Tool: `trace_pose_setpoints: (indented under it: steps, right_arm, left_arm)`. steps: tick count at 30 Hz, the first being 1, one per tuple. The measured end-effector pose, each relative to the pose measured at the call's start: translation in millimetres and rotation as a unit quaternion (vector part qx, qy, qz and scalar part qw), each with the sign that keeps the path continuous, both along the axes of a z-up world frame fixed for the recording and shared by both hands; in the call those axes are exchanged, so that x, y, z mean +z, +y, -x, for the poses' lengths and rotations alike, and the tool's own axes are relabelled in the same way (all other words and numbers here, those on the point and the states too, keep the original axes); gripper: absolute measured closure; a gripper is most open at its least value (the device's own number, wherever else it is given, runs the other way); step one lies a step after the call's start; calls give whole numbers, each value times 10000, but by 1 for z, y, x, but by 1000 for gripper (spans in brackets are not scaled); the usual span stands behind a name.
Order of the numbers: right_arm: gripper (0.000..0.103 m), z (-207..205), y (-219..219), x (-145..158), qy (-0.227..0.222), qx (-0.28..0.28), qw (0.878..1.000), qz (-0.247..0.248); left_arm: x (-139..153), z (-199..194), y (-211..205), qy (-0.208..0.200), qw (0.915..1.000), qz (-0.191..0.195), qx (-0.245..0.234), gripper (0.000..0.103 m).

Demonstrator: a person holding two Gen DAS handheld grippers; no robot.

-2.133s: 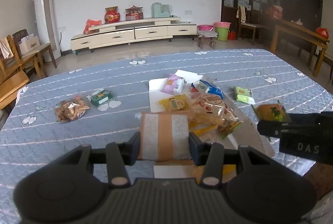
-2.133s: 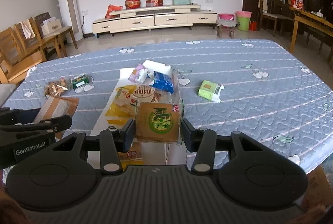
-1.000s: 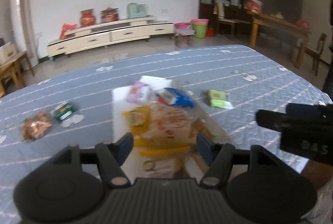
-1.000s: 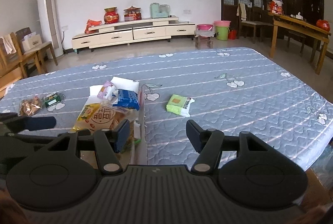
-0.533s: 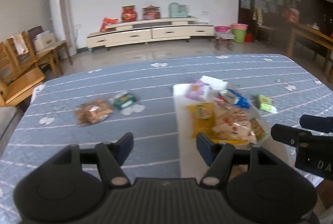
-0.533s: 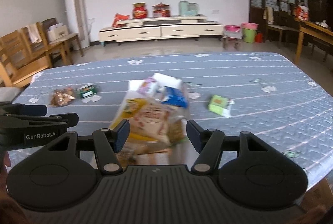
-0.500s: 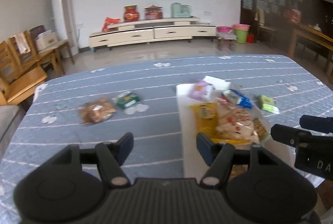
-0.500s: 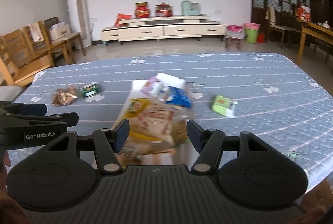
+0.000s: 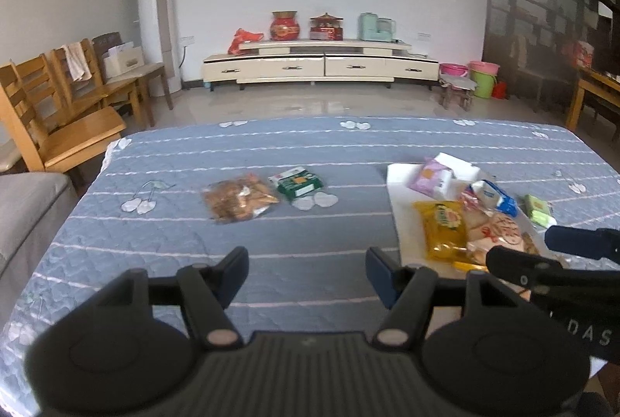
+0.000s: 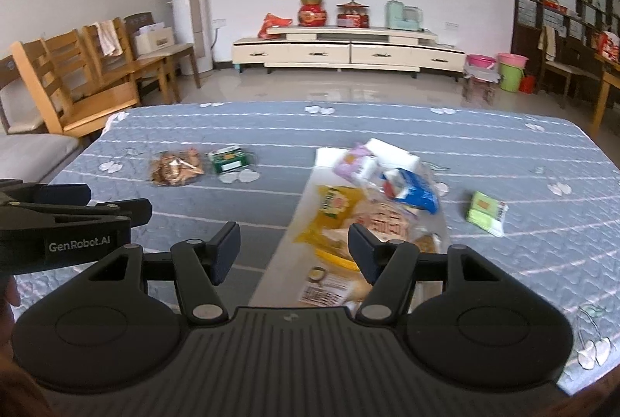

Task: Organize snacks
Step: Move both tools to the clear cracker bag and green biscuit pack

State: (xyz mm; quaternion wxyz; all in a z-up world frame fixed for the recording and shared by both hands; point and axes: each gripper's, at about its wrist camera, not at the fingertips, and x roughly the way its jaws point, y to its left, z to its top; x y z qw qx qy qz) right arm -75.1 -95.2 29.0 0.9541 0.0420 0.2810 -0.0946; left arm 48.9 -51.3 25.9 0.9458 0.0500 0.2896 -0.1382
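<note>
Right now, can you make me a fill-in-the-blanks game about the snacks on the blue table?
1. The dark green packet lies right beside the clear bag of ____ snacks.
2. The yellow bag lies in the pile on the ____ tray.
3. The light green packet lies alone on the ____ cloth, off the tray.
4. Both grippers, left gripper and right gripper, hold ____.

Missing words: brown; white; blue; nothing

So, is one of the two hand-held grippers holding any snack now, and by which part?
Nothing is held. The left hand-held gripper and the right hand-held gripper both stand open and empty above the blue table cover.
</note>
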Motion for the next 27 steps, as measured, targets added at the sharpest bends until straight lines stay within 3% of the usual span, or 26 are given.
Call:
trace_pose_setpoints:
  steps: [12, 20, 22, 24, 27]
  right_arm:
    - [21, -32, 7, -9, 123, 234, 9996, 68]
    - [17, -62, 2, -15, 157, 304, 9994, 33]
    - [16, -67, 3, -16, 161, 328, 9993, 53]
    - [15, -72, 1, -16, 157, 324, 9994, 8]
    - [12, -79, -3, -17, 151, 380, 9991, -76]
  left_arm:
    - [-20, -50, 29, 227, 9986, 122, 453, 33]
    - [-35, -137, 41, 398, 9948, 269, 895, 15]
    - [-38, -157, 42, 277, 9966, 214, 741, 14]
    - [-44, -175, 45, 220, 9994, 151, 200, 13]
    - [-55, -191, 42, 7, 9972, -443, -601, 11]
